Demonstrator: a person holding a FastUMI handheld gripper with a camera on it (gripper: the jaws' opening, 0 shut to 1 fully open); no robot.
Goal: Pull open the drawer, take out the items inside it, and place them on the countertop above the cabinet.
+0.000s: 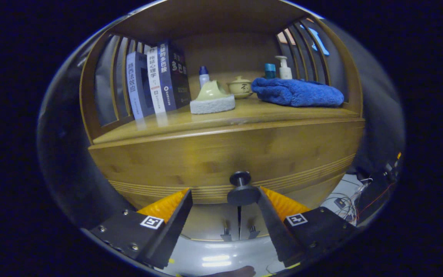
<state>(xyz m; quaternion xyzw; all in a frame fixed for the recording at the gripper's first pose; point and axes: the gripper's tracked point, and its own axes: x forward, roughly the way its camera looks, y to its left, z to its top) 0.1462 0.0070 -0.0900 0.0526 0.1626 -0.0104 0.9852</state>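
The gripper (225, 198) holds its fingers apart and level with the drawer knob (242, 188), which sits between the tips toward the 1 o'clock finger, ready to clamp it, the drawer front (221, 161) flush shut below the countertop (221, 117).

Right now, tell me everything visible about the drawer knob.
The drawer knob is a dark, round pull, metal by the look of it: a small disc, a short stem and a wider disc. It juts from the wooden drawer front, which looks closed. The gripper is open, its jaws either side of the knob, the right one close beside it, contact unclear.
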